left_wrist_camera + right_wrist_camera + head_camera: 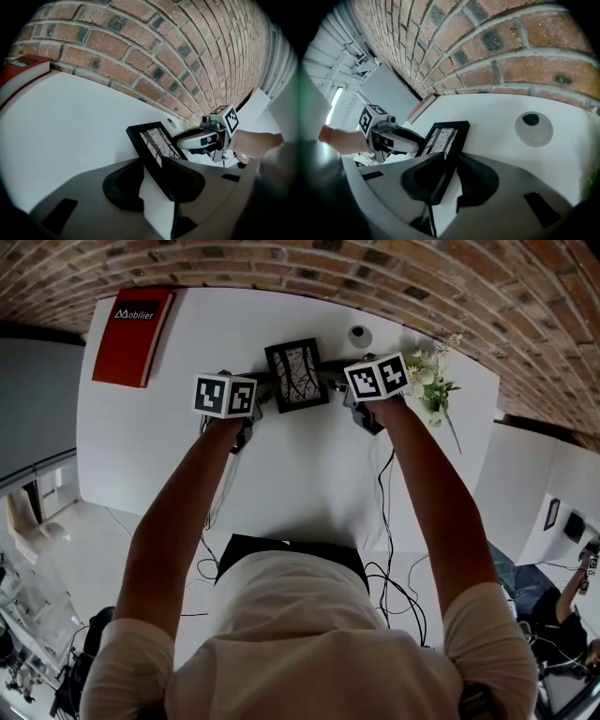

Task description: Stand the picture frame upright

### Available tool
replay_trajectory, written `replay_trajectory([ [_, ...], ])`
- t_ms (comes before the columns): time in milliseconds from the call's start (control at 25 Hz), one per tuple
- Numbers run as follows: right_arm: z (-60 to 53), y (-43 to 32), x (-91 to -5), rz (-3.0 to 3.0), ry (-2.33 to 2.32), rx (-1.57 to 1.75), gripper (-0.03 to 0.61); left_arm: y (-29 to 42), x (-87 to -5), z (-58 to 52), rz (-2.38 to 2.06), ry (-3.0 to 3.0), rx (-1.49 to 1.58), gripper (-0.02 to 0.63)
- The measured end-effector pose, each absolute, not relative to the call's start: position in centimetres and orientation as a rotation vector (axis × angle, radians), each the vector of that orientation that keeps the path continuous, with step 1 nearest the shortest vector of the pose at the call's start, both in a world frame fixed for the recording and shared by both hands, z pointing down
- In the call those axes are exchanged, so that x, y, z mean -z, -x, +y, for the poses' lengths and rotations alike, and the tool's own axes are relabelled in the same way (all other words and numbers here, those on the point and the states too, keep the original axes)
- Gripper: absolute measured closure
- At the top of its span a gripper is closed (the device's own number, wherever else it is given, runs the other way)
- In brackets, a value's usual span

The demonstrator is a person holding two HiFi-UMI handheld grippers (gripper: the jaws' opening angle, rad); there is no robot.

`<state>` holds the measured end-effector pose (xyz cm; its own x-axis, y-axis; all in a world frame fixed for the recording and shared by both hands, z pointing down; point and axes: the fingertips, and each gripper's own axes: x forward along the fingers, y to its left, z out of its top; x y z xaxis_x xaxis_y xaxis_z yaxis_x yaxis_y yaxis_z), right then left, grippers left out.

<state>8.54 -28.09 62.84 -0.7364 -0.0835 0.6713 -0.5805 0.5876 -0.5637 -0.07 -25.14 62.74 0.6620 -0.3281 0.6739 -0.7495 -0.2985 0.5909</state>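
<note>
Shoulders in a pale shirt [300,615] fill the foreground, and both bare arms are stretched to the far middle of the white tabletop [187,465], close to the brick wall [394,277]. The picture frame [297,374] is seen there, black-edged, raised off the surface and leaning back a little, its long axis running up and its face turned toward the person.

It is flanked evenly. The left tongs [154,180] are set astride its left side edge and the right tongs [451,183] astride its right side edge, so neither hand is the nearer. The left tongs are spread wide, with a strip of white showing between one jaw and the frame. The right tongs appear likewise slack around their edge, not clamped.

Whether a rear stand is out cannot be seen. The coming move is judged to turn on this straddle: each pair would have to be drawn straight outward, away from the frame, without an edge being dragged.

A red book [131,334] lies at the far left corner, and flowers [427,381] at the right.
</note>
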Motion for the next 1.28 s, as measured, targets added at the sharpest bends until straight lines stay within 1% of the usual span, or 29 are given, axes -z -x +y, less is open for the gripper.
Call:
replay_trajectory([
  [120,-28.1,-8.6,-62.9,-2.209,-0.520,-1.128,0.514,0.0,-62.9,-25.3,-0.864,-1.868,-0.545,0.522],
  [600,-27.9,-9.0,-62.7,-2.222,-0.551,-1.151,0.514,-0.2,-62.6,-25.5,-0.849,-1.907,-0.599,0.527],
  [760,-27.8,-9.4,-61.9,-2.248,-0.571,-1.139,0.514,-0.3,-61.4,-25.9,-0.843,-1.949,-0.605,0.540],
  [1280,-28.3,-9.9,-58.6,-2.350,-0.666,-1.047,0.540,-0.2,-58.0,-28.0,-0.862,-2.076,-0.633,0.548],
])
